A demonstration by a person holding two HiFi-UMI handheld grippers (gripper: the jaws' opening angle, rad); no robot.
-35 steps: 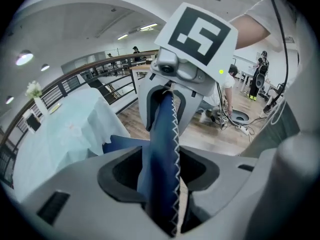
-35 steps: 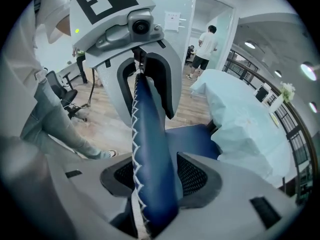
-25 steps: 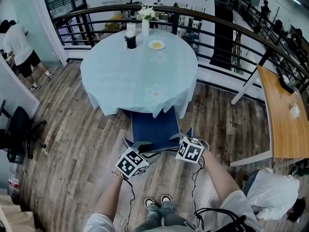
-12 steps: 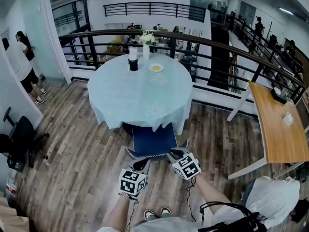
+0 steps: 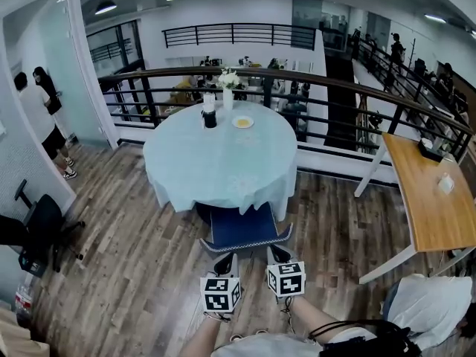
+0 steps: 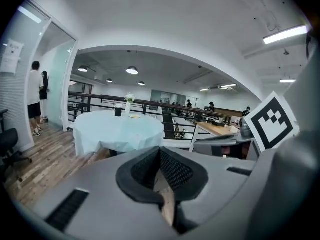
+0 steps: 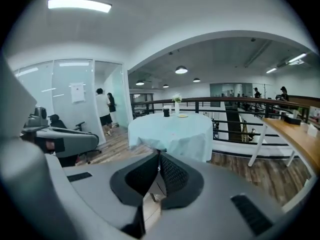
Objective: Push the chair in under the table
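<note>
- The chair, with a blue seat, is seen at the near side of the round table. Its far part is tucked under the hem of the pale blue cloth, and its near edge shows out toward the person.
- The left gripper is shut. Its jaws have just been closing, the pads are seen pressed together, and nothing is held between them.
- The right gripper is likewise shut. Its jaws have just been closing, the pads meet, and nothing is gripped.
- In the head view both grippers are held side by side just short of the chair's near edge, the left before its left corner and the right before its right corner. No contact with the chair is seen.
- Both grippers are pointed toward the table, which shows in each gripper view beyond the closed pads.
- On the far side of the tabletop a vase with white flowers, a dark cup and a small plate are set close together.
- A curved railing is seen behind the table.
- A wooden desk stands well apart at the right.
- A black office chair stands at the left on the plank floor.
- Two people are seen standing far to the left, by a glass wall.
</note>
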